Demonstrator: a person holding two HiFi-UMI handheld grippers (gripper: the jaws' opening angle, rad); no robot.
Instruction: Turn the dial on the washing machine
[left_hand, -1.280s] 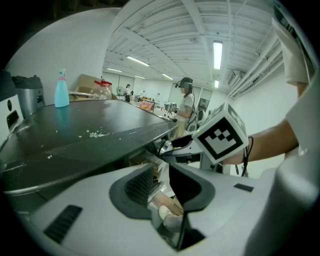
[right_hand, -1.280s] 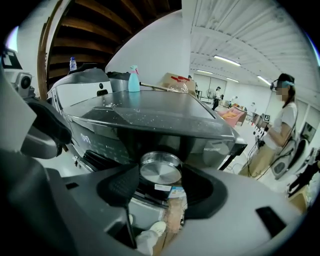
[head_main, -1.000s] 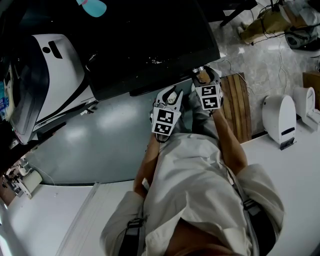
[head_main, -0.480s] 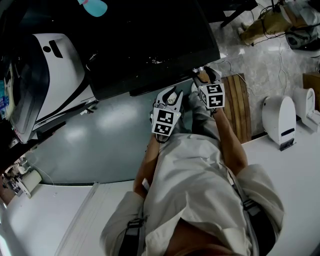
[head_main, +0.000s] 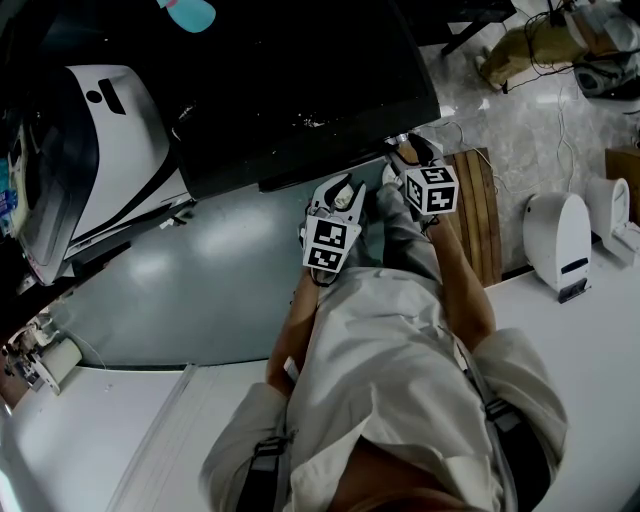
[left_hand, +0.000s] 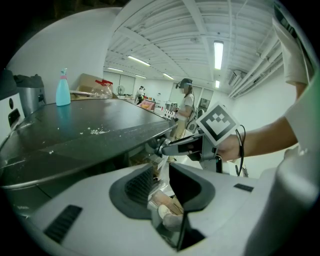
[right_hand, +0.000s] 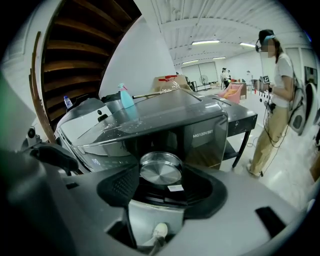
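Brushed-metal dial (right_hand: 161, 169) sits on the front panel of the washing machine (head_main: 290, 90), near the front right corner of its dark glass lid. The right gripper (right_hand: 161, 176) is clamped on the dial: in the right gripper view both dark pads close against its rim, one on each side. In the head view the right gripper (head_main: 410, 152) reaches in under the lid's front edge, with its marker cube (head_main: 432, 190) tilted.

The left gripper (head_main: 343, 192) is held just beside the right one, lower and to its left, clear of the machine. Its jaws stand a little apart with nothing between them; in the left gripper view (left_hand: 161, 175) only a shoe and the floor show through the gap. That view also shows the right gripper (left_hand: 159, 146) with its tips at the dial under the lid's edge.

A blue spray bottle (head_main: 185, 12) stands upright on the lid towards its far edge, well apart from the dial. A slatted wooden panel (head_main: 475, 210) lies on the floor to the person's right. A white device (head_main: 560, 240) stands at the far edge of the white worktop (head_main: 600, 330). A second person (right_hand: 272, 100) stands in the background to the machine's right.
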